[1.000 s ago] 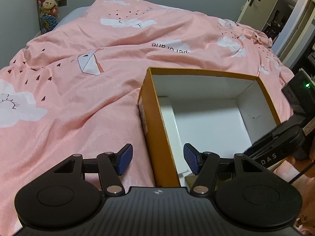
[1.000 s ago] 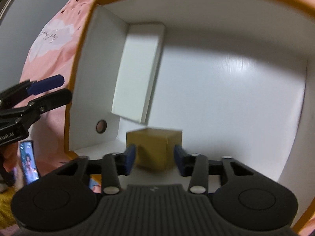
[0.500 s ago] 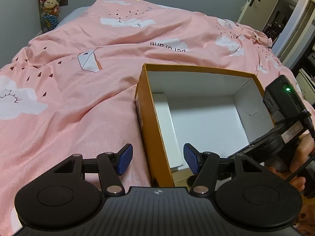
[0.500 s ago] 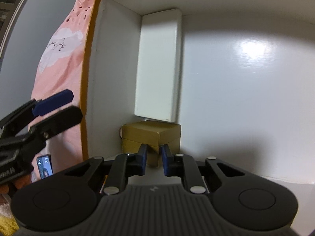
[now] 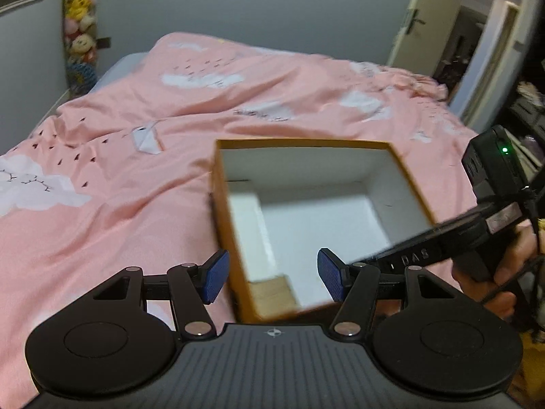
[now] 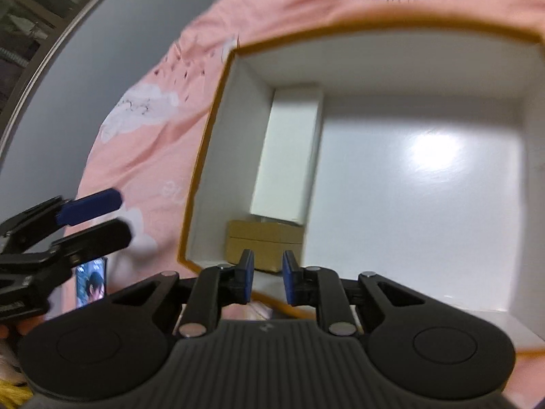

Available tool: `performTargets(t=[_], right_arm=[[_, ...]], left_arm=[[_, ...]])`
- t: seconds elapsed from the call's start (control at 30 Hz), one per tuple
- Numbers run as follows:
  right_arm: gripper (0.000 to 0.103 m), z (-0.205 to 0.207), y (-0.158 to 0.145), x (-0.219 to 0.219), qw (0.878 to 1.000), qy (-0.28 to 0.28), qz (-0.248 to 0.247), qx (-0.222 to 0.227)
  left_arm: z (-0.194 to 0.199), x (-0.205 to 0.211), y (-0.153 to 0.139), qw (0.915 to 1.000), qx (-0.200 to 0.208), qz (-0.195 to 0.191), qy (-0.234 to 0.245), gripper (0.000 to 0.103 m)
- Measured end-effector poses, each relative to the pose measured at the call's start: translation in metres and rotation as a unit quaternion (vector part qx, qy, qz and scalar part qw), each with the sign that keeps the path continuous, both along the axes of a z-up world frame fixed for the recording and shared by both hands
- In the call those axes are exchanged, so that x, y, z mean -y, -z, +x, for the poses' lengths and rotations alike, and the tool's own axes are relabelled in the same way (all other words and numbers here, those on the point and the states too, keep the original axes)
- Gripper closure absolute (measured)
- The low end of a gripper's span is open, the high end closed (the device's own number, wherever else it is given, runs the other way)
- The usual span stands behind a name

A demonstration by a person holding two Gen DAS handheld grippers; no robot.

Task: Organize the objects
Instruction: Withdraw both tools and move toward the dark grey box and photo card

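Orange box (image 5: 228,225) sits open on pink bed cover (image 5: 119,187), white inside, edges motion-blurred. Small tan box (image 6: 264,243) in its near-left corner, white box (image 6: 289,160) behind it; both half hidden in left view. Left hand-held gripper (image 5: 272,277): jaws wide apart, straddling box wall, not pressing. Right hand-held gripper (image 6: 267,277): jaws opening, narrow gap, nothing between.

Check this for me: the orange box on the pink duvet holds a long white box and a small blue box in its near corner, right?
Not quite: the small box is gold-brown cardboard, not blue. It sits in the near corner of the orange box on the pink duvet, just in front of the long white box, as the right wrist view shows.
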State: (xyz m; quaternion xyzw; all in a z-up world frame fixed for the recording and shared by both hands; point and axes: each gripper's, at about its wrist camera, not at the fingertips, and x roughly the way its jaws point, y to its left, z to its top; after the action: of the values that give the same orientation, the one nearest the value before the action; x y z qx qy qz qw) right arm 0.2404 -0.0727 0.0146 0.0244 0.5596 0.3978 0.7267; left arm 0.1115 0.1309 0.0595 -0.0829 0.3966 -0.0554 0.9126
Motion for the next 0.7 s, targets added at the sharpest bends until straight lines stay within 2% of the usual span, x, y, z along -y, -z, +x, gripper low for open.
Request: performTargets(t=[0.07,0.13,0.2,0.33,0.43,0.5,0.7], right_arm=[[0.073,-0.015,-0.008,0.019,0.999,0.009,-0.002,0.033],[0.073,-0.030,-0.012,0.039,0.998,0.022,-0.004,0.062],[0.068,-0.040,-0.012,0.055,0.997,0.035,-0.009,0.074],[0.068,-0.057,0.001,0.080,0.997,0.051,-0.001,0.054],[0.066,-0.063,0.018,0.092,0.996,0.072,-0.015,0.044],[0.060,-0.064,0.033,0.097,0.996,0.087,-0.021,0.031],[0.053,-0.058,0.061,0.100,0.996,0.087,-0.032,0.000]], left_arm=[[-0.013,0.009,-0.001,0.9999,0.001,-0.009,0.011,0.030],[-0.022,0.017,0.004,0.9996,-0.009,-0.017,0.022,0.030],[-0.030,0.026,0.014,0.9989,-0.025,-0.028,0.027,0.030],[-0.029,0.028,0.039,0.9960,-0.059,-0.067,0.003,0.029],[-0.019,0.030,0.061,0.9925,-0.079,-0.092,-0.012,0.021],[-0.012,0.033,0.076,0.9907,-0.095,-0.096,-0.015,0.021],[0.012,0.042,0.116,0.9860,-0.130,-0.102,-0.020,0.020]])
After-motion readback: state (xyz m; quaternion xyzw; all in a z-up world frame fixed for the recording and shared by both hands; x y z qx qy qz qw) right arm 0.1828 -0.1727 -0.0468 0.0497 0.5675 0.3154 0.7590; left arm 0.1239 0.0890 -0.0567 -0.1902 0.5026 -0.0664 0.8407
